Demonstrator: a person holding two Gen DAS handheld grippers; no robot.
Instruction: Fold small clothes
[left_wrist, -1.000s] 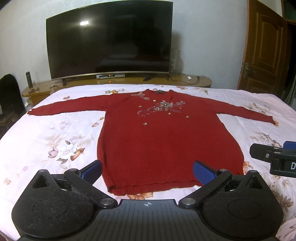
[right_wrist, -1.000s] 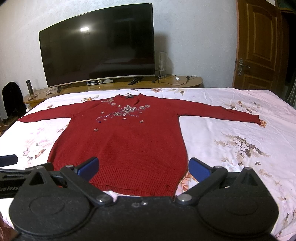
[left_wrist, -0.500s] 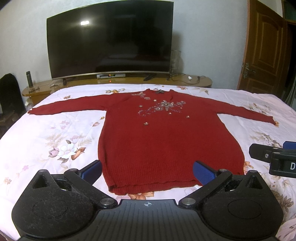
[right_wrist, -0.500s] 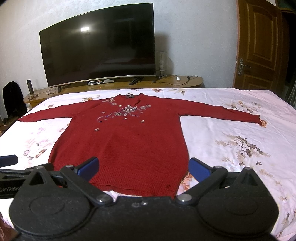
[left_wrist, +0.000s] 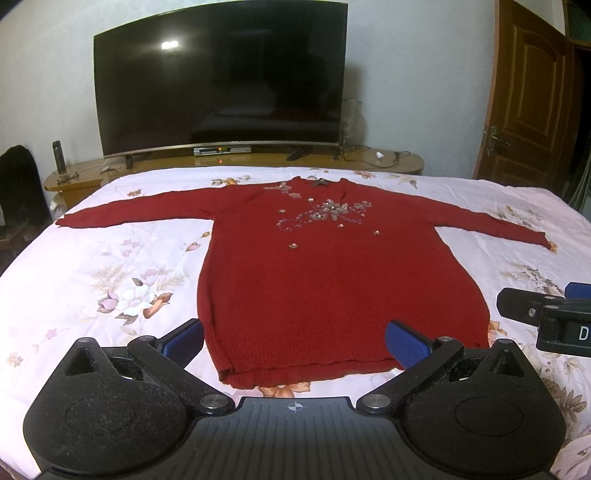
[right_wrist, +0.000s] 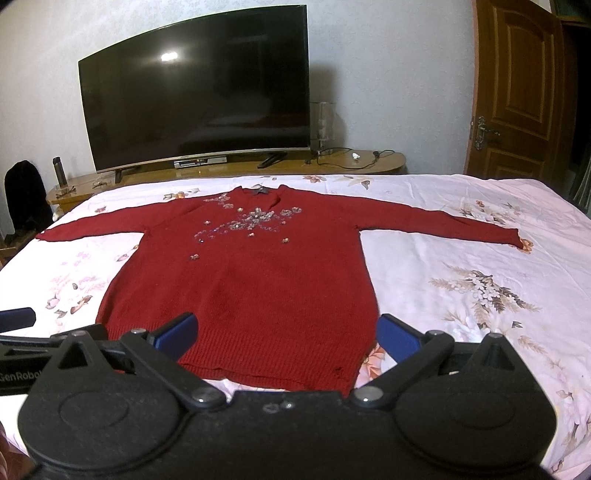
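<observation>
Since the sweater (left_wrist: 332, 280) lies flat and face up along the middle of the bed (left_wrist: 92, 266), with its neck toward the far edge, its hem at the near edge and both sleeves spread toward the side edges, you have no fold made yet. Your left tongs (left_wrist: 295, 338) hang above the hem with the jaws wide apart, holding nothing. Your right tongs (right_wrist: 286, 332) stand the same way over the hem's right part, open and empty.

Judge the knit as soft and limp, with some weight. It will likely sag and stretch where you lift it, and drag on the floral sheet rather than slide. Pinch through both layers, or only the top one may come up. The beaded flowers (left_wrist: 325, 214) on the chest look easy to snag, so keep the pads off them.

A fair first hold would be a sleeve cuff (left_wrist: 539, 240) or a shoulder seam, to bring the sleeve across the body. The ribbed hem corners (right_wrist: 343, 376) look like the firmest grips for the later lengthwise fold.
</observation>
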